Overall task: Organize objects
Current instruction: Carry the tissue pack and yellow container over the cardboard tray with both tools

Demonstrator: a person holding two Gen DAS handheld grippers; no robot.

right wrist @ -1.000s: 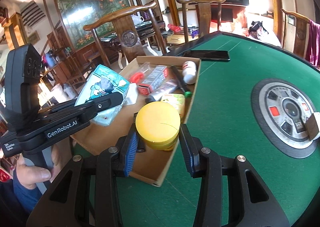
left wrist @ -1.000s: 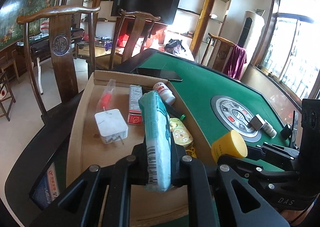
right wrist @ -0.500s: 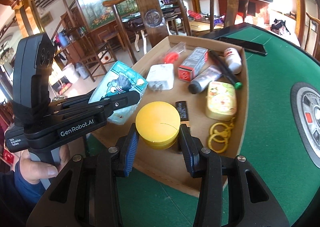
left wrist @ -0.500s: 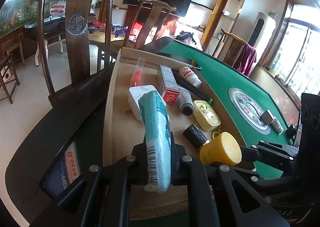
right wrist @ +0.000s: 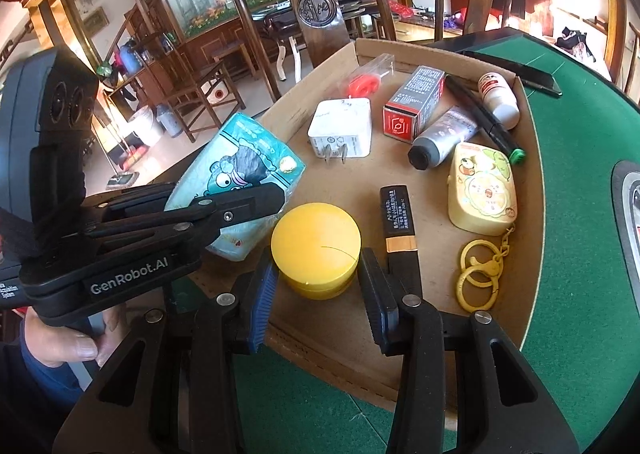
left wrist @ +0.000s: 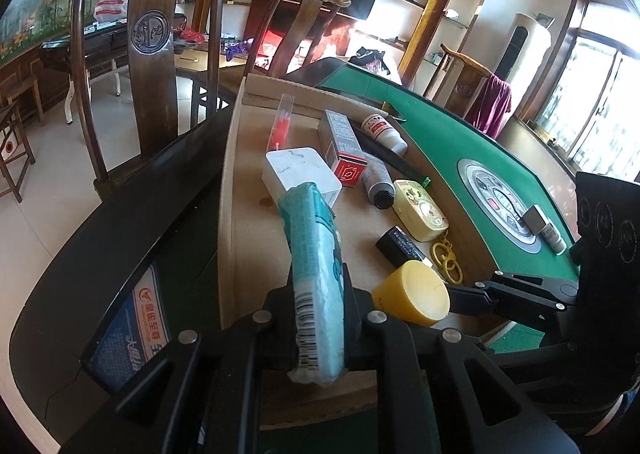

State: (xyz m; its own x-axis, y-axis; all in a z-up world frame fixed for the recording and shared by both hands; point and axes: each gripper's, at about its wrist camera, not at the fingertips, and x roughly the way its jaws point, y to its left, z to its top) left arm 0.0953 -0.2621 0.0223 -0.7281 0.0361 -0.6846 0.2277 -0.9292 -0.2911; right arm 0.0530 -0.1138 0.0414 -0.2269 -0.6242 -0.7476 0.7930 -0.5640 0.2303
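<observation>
Behind tissue pack (left wrist: pixel 316 254), charger (left wrist: pixel 300 173) part-hidden
</observation>
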